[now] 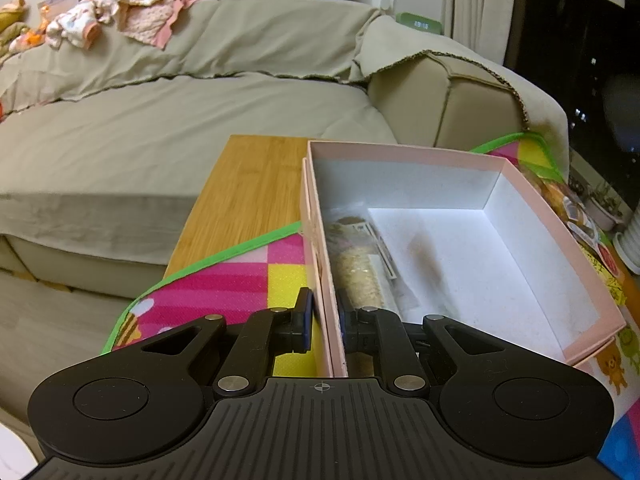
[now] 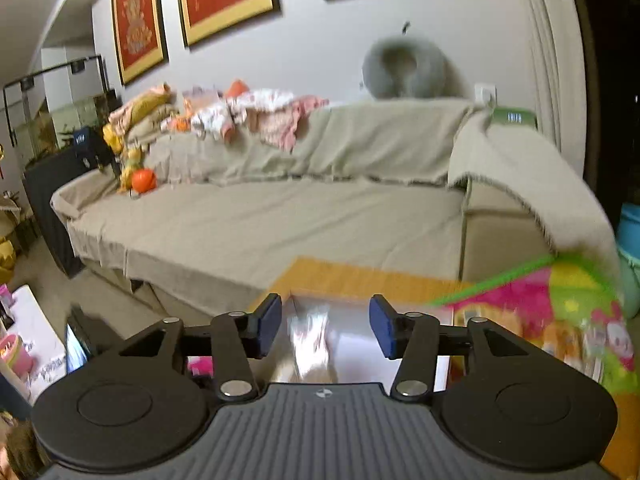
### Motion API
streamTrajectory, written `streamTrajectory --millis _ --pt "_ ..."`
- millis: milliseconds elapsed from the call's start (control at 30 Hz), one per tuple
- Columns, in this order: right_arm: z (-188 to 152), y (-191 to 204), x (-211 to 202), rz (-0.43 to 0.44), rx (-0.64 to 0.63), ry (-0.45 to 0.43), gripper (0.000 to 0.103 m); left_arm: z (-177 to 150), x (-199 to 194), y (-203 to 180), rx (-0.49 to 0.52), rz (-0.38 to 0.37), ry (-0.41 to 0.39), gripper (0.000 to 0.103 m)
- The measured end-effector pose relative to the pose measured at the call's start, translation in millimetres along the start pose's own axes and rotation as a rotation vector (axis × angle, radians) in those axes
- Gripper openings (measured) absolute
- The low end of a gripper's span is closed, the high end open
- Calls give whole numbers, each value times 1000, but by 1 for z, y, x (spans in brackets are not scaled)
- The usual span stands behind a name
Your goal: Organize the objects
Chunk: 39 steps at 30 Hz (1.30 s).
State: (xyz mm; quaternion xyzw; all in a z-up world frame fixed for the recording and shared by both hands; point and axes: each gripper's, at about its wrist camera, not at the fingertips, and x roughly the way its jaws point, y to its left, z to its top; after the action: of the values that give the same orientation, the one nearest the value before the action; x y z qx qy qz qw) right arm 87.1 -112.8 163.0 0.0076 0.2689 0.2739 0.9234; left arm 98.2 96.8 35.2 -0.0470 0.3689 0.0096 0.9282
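The left tool [image 1: 323,326] pinches the near left wall of one pink cardboard box [image 1: 552,220], a pad on either side. The right tool [image 2: 323,326] hangs with its blue pads spread wide, holding nothing, above a blurred pale packet [image 2: 310,340]. The rectangular box, white inside, sits on one bright checked play mat [image 1: 248,268] over a bamboo tabletop [image 1: 248,184]. Inside, against the left wall, lies one clear snack packet [image 1: 356,264]; its label is unreadable.

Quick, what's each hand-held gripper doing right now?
Left hand-held gripper: closed on the pink box wall.
Right hand-held gripper: open, holding nothing.
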Motion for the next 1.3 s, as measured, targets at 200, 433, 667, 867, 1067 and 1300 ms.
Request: streamTrajectory --millis 200,433,667,867,1067,1300 --pt "-47 -32 -8 -137 23 78 56 -2 3 -1 2 3 14 14" --pt "-94 -85 -21 -317 109 150 67 -2 4 -1 0 10 16 13" --pt "-120 -116 -26 -387 196 185 70 1 0 -4 8 26 1 13" --pt "-126 -115 -24 -397 199 181 77 4 -5 -6 25 29 -13 13" --pt "-128 -118 -20 -404 199 183 78 3 -5 -5 21 28 -12 13" --pt "-125 -120 0 -445 144 205 78 2 -4 -4 17 25 -4 13"
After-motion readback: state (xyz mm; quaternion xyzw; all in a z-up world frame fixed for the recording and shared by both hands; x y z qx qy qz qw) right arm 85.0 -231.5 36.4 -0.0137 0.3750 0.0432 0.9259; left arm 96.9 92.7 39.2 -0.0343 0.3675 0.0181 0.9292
